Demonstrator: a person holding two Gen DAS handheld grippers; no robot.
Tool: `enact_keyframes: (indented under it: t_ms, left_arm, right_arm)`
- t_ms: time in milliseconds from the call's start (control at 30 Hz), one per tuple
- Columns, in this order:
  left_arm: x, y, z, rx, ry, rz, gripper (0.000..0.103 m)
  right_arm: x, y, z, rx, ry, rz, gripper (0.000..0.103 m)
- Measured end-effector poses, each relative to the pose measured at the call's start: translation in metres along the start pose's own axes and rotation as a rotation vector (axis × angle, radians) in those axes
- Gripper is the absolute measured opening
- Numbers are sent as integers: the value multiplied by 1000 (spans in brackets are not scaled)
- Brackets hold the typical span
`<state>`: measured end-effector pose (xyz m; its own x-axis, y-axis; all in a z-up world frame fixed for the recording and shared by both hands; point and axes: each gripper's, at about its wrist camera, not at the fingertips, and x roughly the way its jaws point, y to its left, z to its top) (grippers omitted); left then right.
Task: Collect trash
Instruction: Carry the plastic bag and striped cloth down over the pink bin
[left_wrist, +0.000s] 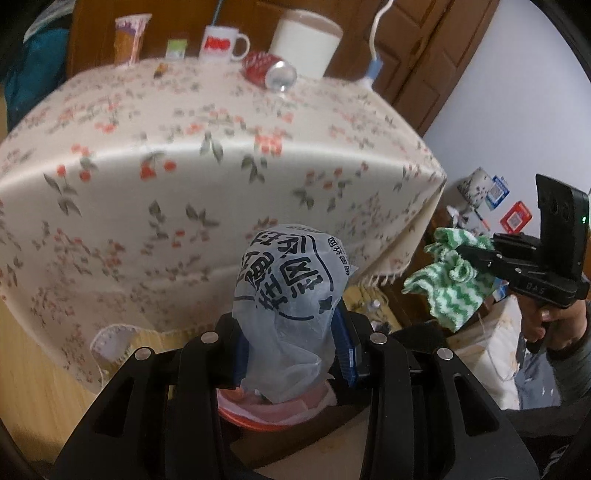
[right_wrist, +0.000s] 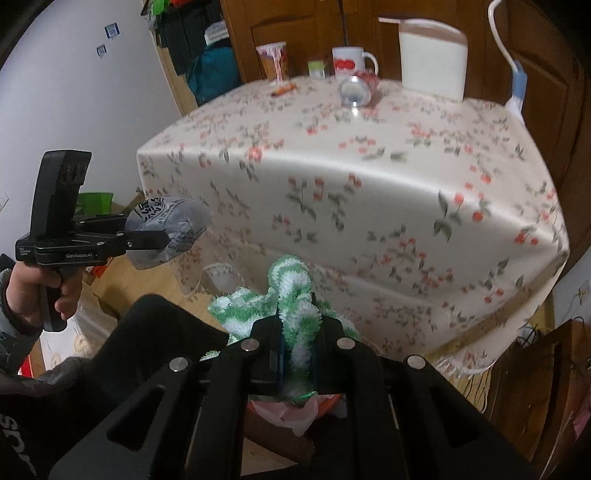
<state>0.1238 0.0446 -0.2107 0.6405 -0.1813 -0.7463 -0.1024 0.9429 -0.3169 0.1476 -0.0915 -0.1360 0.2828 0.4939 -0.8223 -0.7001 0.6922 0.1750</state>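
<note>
My left gripper (left_wrist: 291, 332) is shut on a crumpled translucent wrapper (left_wrist: 291, 273) printed with black characters. Under it shows the orange rim of a bin (left_wrist: 266, 421) with a pink liner. At the right of that view my right gripper (left_wrist: 465, 254) pinches a green-and-white striped cloth (left_wrist: 450, 291). In the right wrist view the right gripper (right_wrist: 297, 332) is shut on the cloth (right_wrist: 291, 284), just above the bin (right_wrist: 328, 402). The left gripper (right_wrist: 159, 236) holds the wrapper (right_wrist: 177, 225) at the left, held by a hand.
A table under a floral cloth (left_wrist: 184, 147) stands behind the bin. At its far edge lie a tipped red can (left_wrist: 269, 70) and a small orange scrap (left_wrist: 160, 70). A mug (left_wrist: 221, 44), a noodle cup (left_wrist: 129, 37) and a white container (left_wrist: 306, 44) stand there too.
</note>
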Motion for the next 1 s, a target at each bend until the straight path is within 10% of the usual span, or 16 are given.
enact_keyframes:
  t_ms: [1000]
  left_arm:
    - [117,34,-83,-77,274,2,38]
  right_arm:
    - [122,-3,-70,1,268,48,9]
